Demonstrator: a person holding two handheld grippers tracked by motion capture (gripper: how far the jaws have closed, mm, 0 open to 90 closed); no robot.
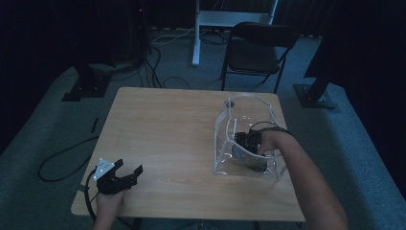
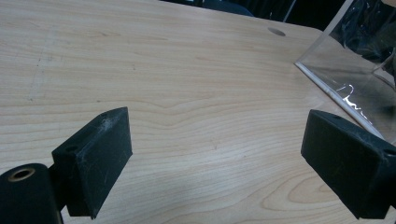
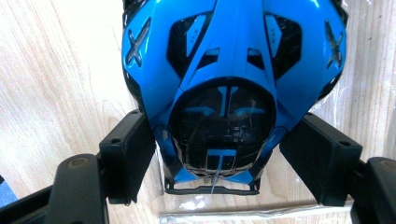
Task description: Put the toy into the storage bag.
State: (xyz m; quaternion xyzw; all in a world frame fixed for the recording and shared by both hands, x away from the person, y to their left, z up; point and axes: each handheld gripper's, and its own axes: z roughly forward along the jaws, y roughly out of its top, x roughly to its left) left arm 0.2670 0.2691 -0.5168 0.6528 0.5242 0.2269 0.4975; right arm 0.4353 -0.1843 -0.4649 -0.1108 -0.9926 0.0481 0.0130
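**Right hand-held gripper on blue toy inside clear box**

Your right hand-held gripper [image 3: 217, 154] is inside the clear plastic box [image 1: 225, 122] at the desk's [image 1: 167, 129] 4 o'clock, jaws clamped on the narrow end of the glossy blue-and-black plastic toy [image 3: 233, 70]. Your left hand-held gripper [image 1: 128, 173] sits at 8 o'clock, jaws apart, holding nothing above the bare wood.

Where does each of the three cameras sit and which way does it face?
High view: above the person's side, looking forward and down on the table; both forearms, left gripper and right gripper show.
Left gripper view: rides the left gripper, looks low across the wood between its open jaws.
Right gripper view: rides the right gripper, its jaws flanking a blue toy car.
Shared: the clear plastic box.
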